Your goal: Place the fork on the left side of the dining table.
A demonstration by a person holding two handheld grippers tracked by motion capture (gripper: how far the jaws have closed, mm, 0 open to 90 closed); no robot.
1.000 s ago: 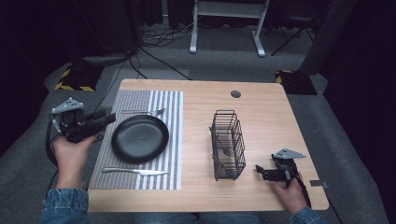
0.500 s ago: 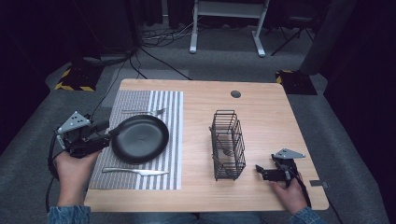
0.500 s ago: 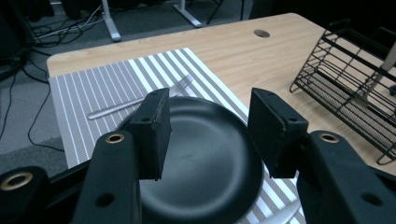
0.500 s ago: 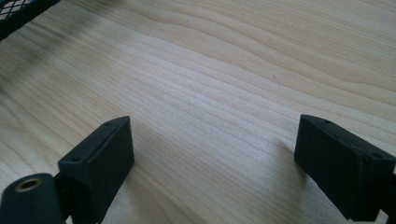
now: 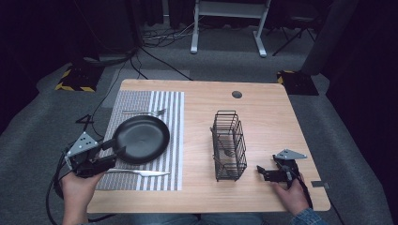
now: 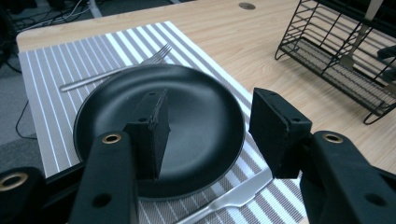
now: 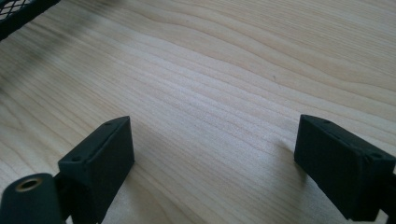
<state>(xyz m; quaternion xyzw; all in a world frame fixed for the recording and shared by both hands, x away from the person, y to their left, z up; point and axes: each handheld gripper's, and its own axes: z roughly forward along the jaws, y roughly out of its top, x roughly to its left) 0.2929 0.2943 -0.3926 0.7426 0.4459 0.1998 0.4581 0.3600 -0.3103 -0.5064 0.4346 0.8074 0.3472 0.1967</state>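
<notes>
A black round plate lies on a striped placemat on the left half of the table. A fork sits beyond the plate and a knife in front of it. My left gripper is open at the plate's near-left rim. In the left gripper view the left gripper has one jaw over the plate and the other past its rim, above the knife. My right gripper rests open low over bare wood, and the right gripper has nothing between its jaws.
A black wire basket stands mid-table with a metal utensil inside, just left of the right gripper. A round cable hole is at the table's far side. Cables and a desk frame are on the floor beyond.
My left gripper has moved from the plate's far-left side toward the table's near edge and now sits at the plate's near-left rim. The right gripper has not moved.
</notes>
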